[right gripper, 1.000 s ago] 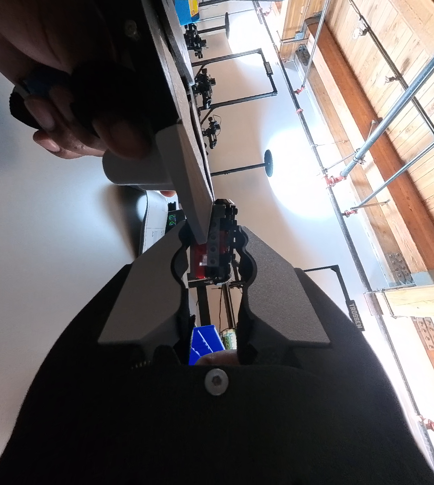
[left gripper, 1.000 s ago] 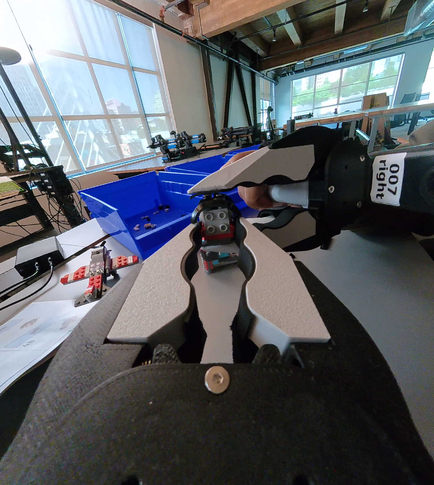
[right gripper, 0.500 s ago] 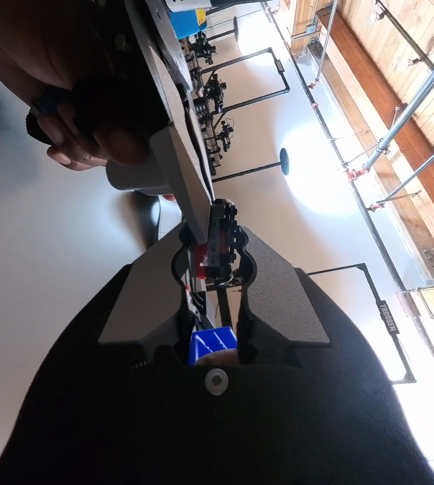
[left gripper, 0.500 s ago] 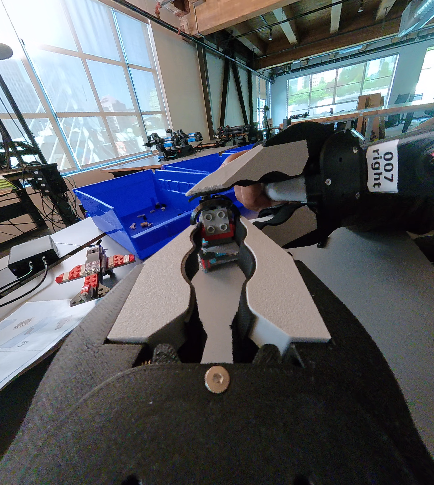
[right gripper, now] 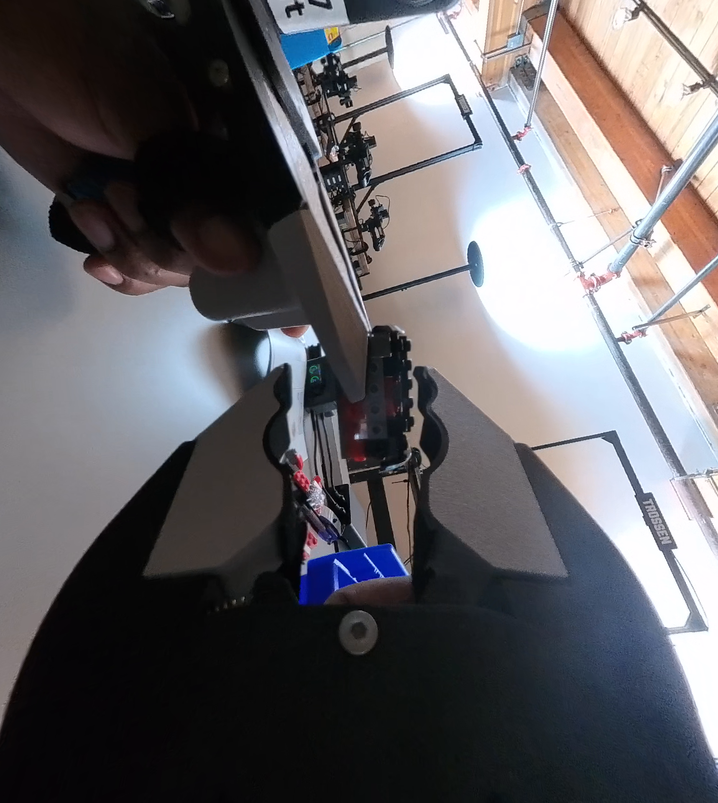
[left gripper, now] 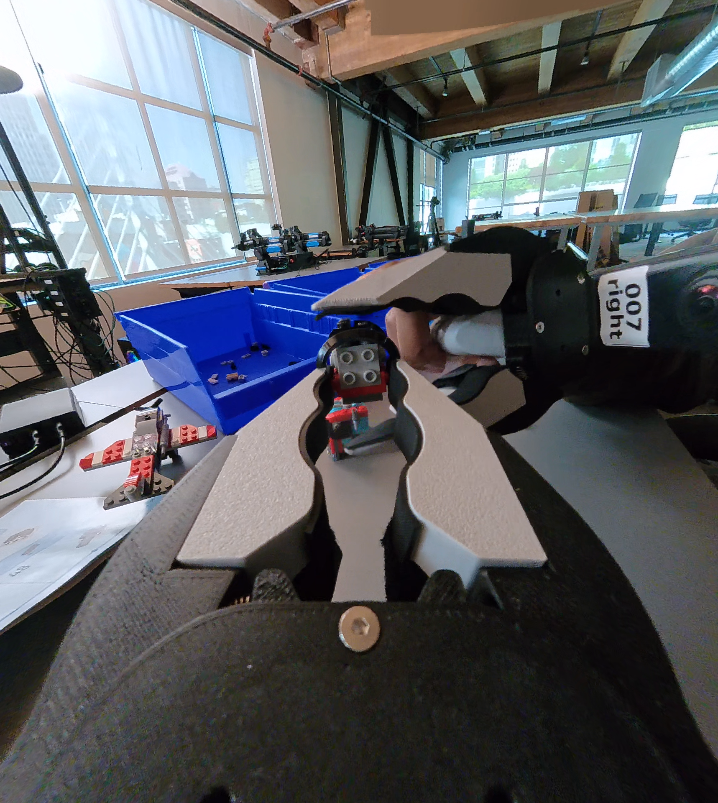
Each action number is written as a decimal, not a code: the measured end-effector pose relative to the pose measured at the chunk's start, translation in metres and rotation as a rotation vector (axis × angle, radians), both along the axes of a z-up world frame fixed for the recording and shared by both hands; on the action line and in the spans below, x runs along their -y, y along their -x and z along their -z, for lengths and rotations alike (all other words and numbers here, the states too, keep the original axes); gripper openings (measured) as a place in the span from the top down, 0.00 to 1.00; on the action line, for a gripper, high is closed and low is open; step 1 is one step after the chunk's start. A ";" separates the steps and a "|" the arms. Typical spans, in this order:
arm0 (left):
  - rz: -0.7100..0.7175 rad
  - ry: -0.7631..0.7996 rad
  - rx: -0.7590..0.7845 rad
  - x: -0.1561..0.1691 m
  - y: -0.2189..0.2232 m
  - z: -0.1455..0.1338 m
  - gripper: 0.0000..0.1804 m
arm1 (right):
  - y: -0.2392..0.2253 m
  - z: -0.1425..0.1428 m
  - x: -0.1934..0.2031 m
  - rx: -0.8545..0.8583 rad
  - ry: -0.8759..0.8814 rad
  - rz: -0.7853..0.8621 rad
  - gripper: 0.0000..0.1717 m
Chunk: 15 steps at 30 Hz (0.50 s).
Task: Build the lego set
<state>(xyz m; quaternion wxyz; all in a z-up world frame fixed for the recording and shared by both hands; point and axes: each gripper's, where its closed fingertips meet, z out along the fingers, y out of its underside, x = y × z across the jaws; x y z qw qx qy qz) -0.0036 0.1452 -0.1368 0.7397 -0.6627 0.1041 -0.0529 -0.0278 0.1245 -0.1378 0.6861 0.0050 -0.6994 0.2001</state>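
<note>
Grey table (left gripper: 609, 499): left hand-held gripper (left gripper: 359, 382) apparently clamps brick model (left gripper: 357, 369); right hand-held gripper (right gripper: 350, 386) spread apart.

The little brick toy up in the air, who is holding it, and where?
The left gripper holds the brick toy, its fingers pressed on the two sides of the red and grey middle. The right gripper stands open around it, not squeezing.

Light source: daylight through tall windows (left gripper: 140, 174), blown out at upper left.
Glare: white hotspot on the wall (right gripper: 535, 278) in the right wrist view.
Exposure: foreground mounts near-black, underexposed.
Distortion: strong fisheye bending at edges.
Focus: near hand (right gripper: 122, 182) soft, backlit.
</note>
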 end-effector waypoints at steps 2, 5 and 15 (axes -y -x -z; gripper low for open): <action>-0.008 0.004 -0.016 0.000 0.000 0.001 0.86 | -0.002 -0.004 0.001 -0.021 -0.001 -0.003 0.64; -0.010 0.015 -0.055 -0.001 -0.005 0.002 0.86 | -0.003 -0.005 0.004 -0.047 -0.038 -0.002 0.66; -0.012 0.044 -0.107 -0.003 -0.010 0.008 0.86 | -0.004 -0.005 0.003 -0.077 -0.057 0.009 0.79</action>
